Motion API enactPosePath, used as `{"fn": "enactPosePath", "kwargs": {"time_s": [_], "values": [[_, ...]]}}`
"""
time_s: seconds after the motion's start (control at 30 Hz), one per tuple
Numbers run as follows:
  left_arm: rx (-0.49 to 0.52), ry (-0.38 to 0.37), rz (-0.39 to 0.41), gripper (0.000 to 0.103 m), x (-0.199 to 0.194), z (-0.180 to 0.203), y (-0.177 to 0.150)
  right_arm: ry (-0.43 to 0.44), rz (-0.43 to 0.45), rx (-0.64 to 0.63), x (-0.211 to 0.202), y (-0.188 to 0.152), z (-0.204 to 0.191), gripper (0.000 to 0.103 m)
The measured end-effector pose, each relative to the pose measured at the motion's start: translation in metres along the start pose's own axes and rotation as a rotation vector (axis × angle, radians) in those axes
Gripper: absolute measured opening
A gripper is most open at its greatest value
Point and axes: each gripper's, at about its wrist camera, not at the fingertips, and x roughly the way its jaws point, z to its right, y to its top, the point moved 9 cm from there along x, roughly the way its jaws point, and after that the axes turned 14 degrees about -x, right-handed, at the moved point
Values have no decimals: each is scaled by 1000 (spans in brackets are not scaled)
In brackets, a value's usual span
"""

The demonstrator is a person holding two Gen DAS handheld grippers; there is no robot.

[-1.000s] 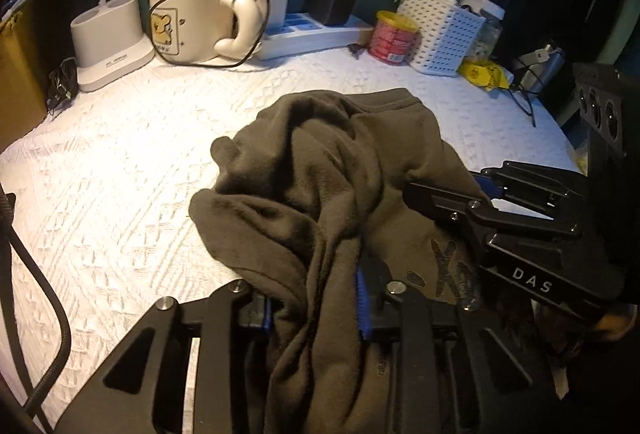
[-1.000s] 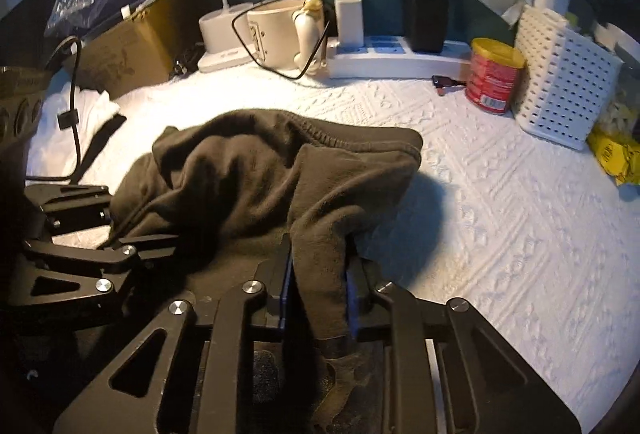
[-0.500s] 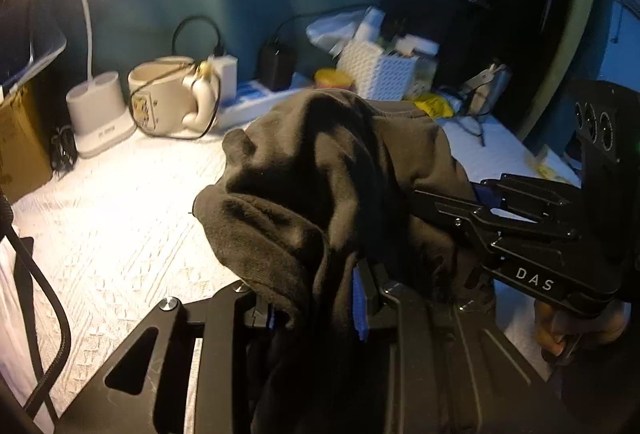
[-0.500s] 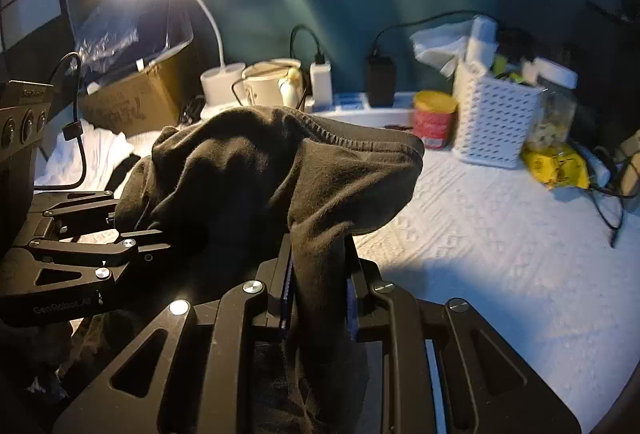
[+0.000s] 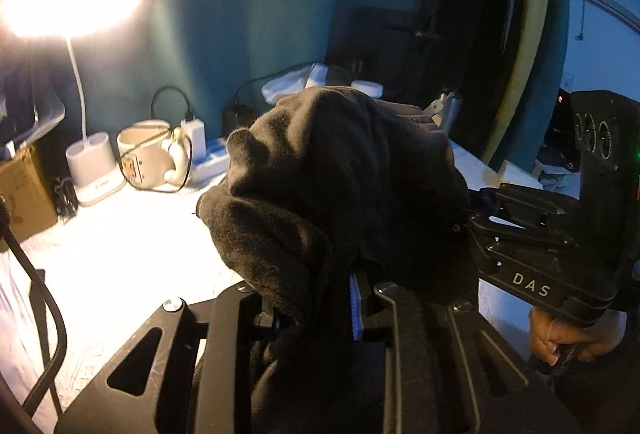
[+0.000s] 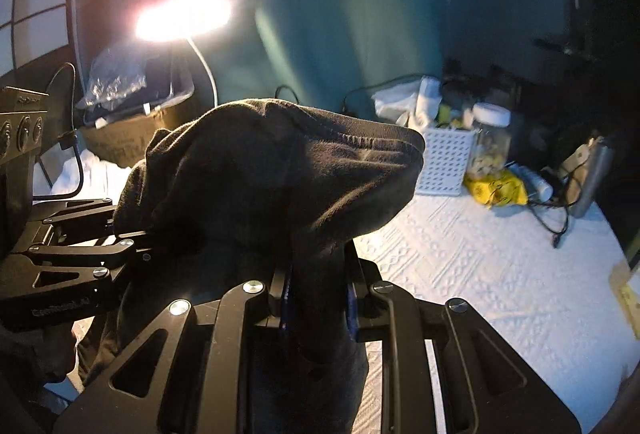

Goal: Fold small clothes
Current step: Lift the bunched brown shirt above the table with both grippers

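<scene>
Both the left gripper (image 5: 316, 308) and right gripper (image 6: 318, 304) clench the dark garment (image 5: 340, 173), bunched mid-frame above the white cloth (image 6: 500, 266); no fold is made yet.

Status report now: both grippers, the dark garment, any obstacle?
Left gripper and right gripper shut on dark brown fleece garment. Garment bunched. White basket far off; nothing in the way.

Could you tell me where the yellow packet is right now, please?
In the right wrist view the yellow packet lies on the white bedspread at the right, just right of the white perforated basket and below the white-lidded jar.
</scene>
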Motion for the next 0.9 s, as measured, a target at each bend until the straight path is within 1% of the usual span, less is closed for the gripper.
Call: {"fn": "enactPosePath", "kwargs": {"time_s": [0.23, 0.57, 0.77, 0.9], "values": [[49, -31, 77, 20, -28, 26, 6, -65, 69, -5, -40, 12, 3, 22], [100, -90, 177, 20, -67, 50, 19, -155, 165, -33, -94, 32, 3, 22], [114, -124, 249, 20, -91, 56, 26, -210, 218, -67, -124, 45, -3, 22], [112, -138, 281, 20, -104, 53, 30, -233, 246, -88, -139, 54, -12, 22]]}}
